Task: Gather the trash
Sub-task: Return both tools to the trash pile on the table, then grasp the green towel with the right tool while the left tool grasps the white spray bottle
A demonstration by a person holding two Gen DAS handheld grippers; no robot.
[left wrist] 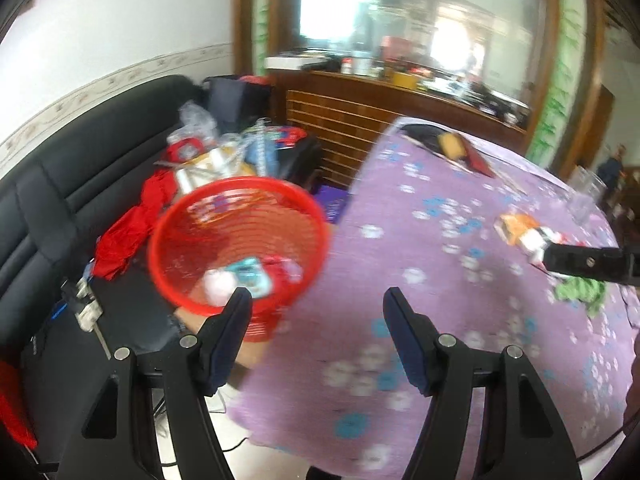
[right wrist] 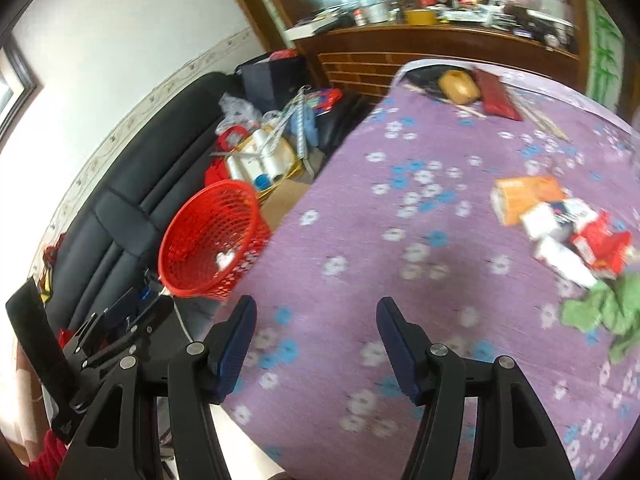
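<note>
Glossy red plastic mesh basket, matt purple floral cloth, black leather sofa

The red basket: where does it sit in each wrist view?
Left wrist: red basket sits left of centre, mouth open to the camera, trash inside.
Right wrist: red basket sits left of centre, seen more from the side.
Shared landmark: the purple flowered tablecloth edge, immediately right of it.

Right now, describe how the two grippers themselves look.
The left gripper and the right gripper look alike: matte black angular arms with triangular cutouts, round silver pivot bolts at the joints, and two tapered fingers faced with dark blue ribbed pads. No markings, sleeves or hands show in either view.
</note>
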